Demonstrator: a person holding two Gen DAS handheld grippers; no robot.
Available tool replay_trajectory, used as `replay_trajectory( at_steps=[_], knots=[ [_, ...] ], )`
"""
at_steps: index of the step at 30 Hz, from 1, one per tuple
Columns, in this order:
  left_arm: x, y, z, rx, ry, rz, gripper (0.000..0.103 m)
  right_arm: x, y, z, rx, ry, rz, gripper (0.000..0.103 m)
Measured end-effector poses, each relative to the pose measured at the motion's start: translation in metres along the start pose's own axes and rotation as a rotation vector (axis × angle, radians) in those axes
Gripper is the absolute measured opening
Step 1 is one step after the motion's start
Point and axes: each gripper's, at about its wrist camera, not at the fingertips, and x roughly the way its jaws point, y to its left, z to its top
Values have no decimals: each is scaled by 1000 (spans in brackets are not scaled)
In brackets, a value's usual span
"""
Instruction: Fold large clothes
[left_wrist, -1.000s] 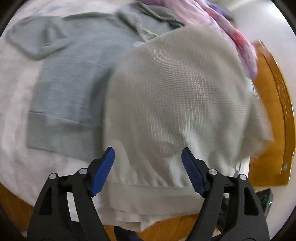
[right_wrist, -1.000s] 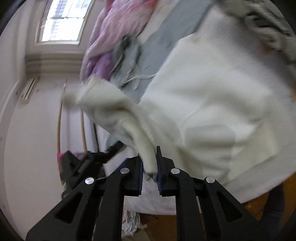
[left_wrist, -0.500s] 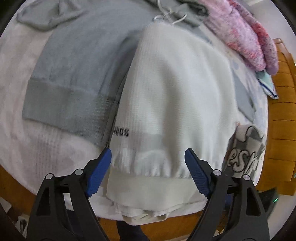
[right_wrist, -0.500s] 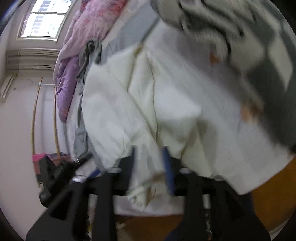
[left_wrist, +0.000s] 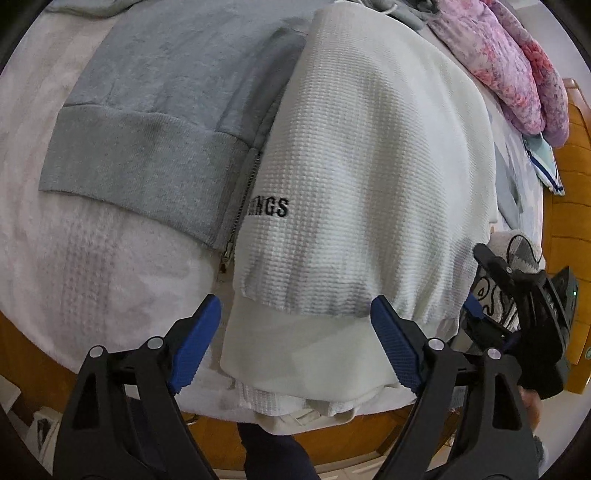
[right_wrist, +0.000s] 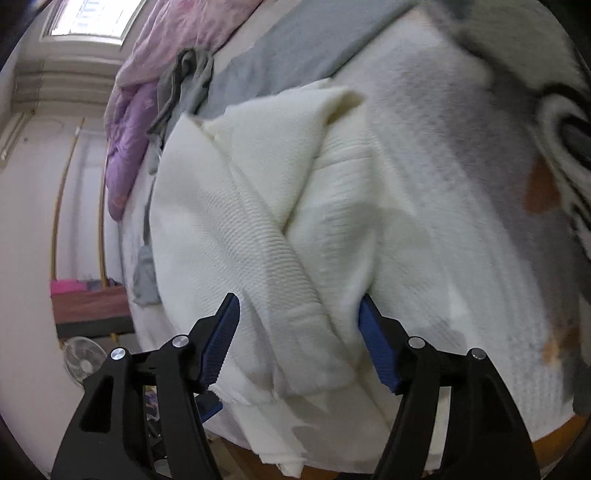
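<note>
A cream waffle-knit sweater with black embroidered letters lies folded lengthwise on the bed, its hem at the near edge. My left gripper is open just above that hem, holding nothing. In the right wrist view the sweater shows a ribbed sleeve cuff draped between the open fingers of my right gripper. The right gripper also shows at the right in the left wrist view.
A grey zip hoodie lies flat left of the sweater, partly under it. A pink-purple quilt is heaped at the far right. A grey-and-white patterned garment lies beside the sweater. The bed's wooden frame runs along the right.
My right gripper carried the sleeve over the sweater's body, then opened and let it go. The sweater now lies narrower and flat. My left gripper stayed open and moved closer to the hem.
</note>
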Motion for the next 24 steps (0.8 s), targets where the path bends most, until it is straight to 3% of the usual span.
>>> replay_trajectory(
  at_steps=[2, 4, 6, 12, 15, 19, 23, 24],
  knots=[
    [2, 4, 1, -20, 6, -5, 84, 8, 2, 1, -23, 10, -35, 62],
    [2, 5, 2, -26, 9, -8, 84, 6, 3, 0, -46, -10, -98, 20],
    [-1, 6, 2, -22, 8, -10, 84, -6, 13, -5, -99, -43, -117, 10],
    [-9, 18, 7, -38, -5, -25, 84, -57, 42, -33, -203, -136, -113, 9],
    [-12, 17, 9, -37, -11, -36, 84, -69, 18, -44, -140, -140, -155, 9],
    [2, 3, 11, 14, 13, -12, 87, -36, -29, -46, -52, -73, -238, 11],
    [31, -10, 8, 85, 56, 50, 87, -20, -56, -32, 58, -21, -196, 25],
    [33, -11, 7, 92, 52, 53, 87, -25, -55, -31, 71, -31, -194, 33]
  ],
)
